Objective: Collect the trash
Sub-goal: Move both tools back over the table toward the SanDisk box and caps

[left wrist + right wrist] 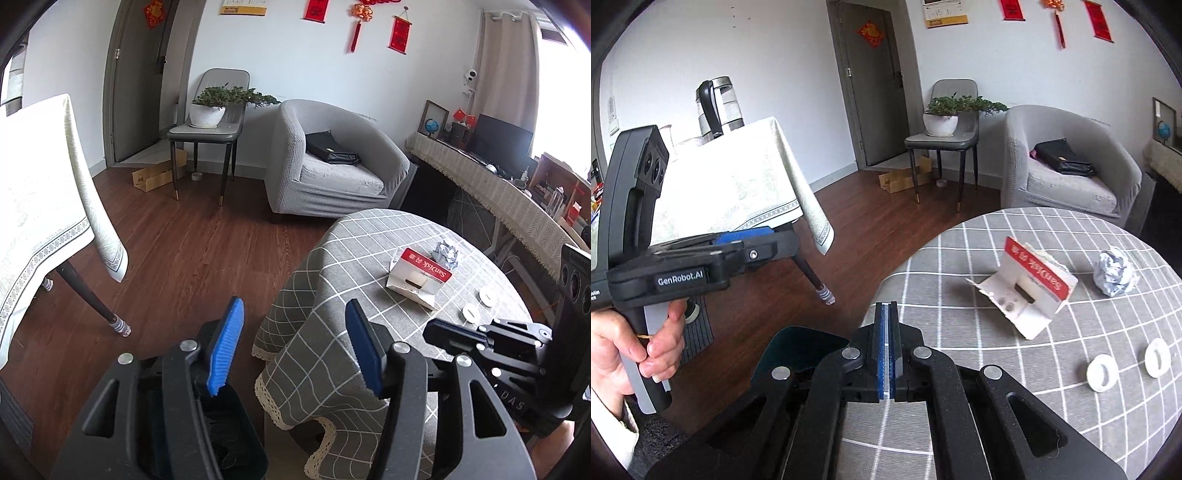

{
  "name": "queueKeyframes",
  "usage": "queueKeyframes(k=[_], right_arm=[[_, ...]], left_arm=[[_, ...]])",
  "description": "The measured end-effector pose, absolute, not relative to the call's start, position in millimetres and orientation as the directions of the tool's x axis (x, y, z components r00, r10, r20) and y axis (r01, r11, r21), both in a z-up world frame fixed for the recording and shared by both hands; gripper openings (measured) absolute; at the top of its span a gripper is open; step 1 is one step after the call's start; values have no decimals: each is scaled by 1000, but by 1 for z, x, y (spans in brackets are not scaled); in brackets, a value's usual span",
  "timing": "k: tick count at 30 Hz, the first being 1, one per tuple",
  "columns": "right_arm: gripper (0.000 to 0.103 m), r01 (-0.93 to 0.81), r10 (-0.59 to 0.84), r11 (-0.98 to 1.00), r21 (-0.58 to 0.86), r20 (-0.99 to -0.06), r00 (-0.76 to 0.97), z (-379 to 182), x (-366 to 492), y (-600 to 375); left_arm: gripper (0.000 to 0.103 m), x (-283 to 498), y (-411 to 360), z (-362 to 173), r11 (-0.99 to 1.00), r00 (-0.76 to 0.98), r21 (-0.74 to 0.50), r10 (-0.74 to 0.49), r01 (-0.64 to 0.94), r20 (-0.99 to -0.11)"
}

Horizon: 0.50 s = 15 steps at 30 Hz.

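A torn red-and-white SanDisk card box (419,277) (1028,284) lies on the round grey checked table (332,295) (942,258). A crumpled paper ball (447,254) (1115,272) lies just behind it. Two white round caps (480,304) (1102,372) lie near the table's right side. A dark bin (229,439) (798,349) stands on the floor left of the table. My left gripper (291,332) is open and empty, above the bin and the table edge. My right gripper (887,321) is shut with nothing between its pads, over the table's near edge.
A table with a white cloth (40,206) (738,184) stands at the left, a kettle (716,107) on it. A grey armchair (332,166) (1067,166) with a black bag, a chair with a potted plant (210,110) and a cardboard box (155,177) stand behind. A desk (498,192) runs along the right.
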State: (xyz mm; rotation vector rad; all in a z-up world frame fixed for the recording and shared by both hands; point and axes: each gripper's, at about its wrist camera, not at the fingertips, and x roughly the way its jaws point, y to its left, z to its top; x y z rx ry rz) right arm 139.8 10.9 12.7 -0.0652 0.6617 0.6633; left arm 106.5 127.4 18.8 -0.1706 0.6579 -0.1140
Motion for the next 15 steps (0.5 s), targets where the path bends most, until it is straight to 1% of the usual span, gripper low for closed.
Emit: queueKeyframes(k=[5, 6, 7, 8, 9, 10, 13, 15], right_arm=[[2, -533, 510, 834, 145, -572, 642, 15, 142, -26], [11, -523, 501, 840, 143, -573, 649, 14, 143, -33], [44, -512, 492, 847, 141, -570, 658, 14, 142, -40], [62, -499, 482, 856, 136, -560, 674, 14, 141, -48], [72, -492, 479, 860, 136, -548, 686, 15, 140, -55], [71, -490, 480, 860, 139, -543, 689, 17, 140, -63], [70, -470, 458, 874, 126, -540, 706, 18, 138, -80], [70, -455, 451, 880, 137, -541, 710, 17, 139, -95]], left_arm=[[61, 115, 100, 15, 978, 776, -185, -188, 93, -602], [61, 117, 95, 15, 978, 775, -184, -193, 100, -603], [61, 119, 89, 14, 978, 772, -180, -196, 108, -604], [61, 120, 83, 13, 978, 771, -177, -199, 114, -605], [61, 122, 78, 12, 977, 769, -176, -203, 120, -606], [61, 123, 73, 12, 976, 766, -175, -209, 127, -608], [62, 129, 57, 10, 975, 761, -168, -218, 145, -611], [67, 133, 45, 8, 973, 755, -160, -230, 166, -614]])
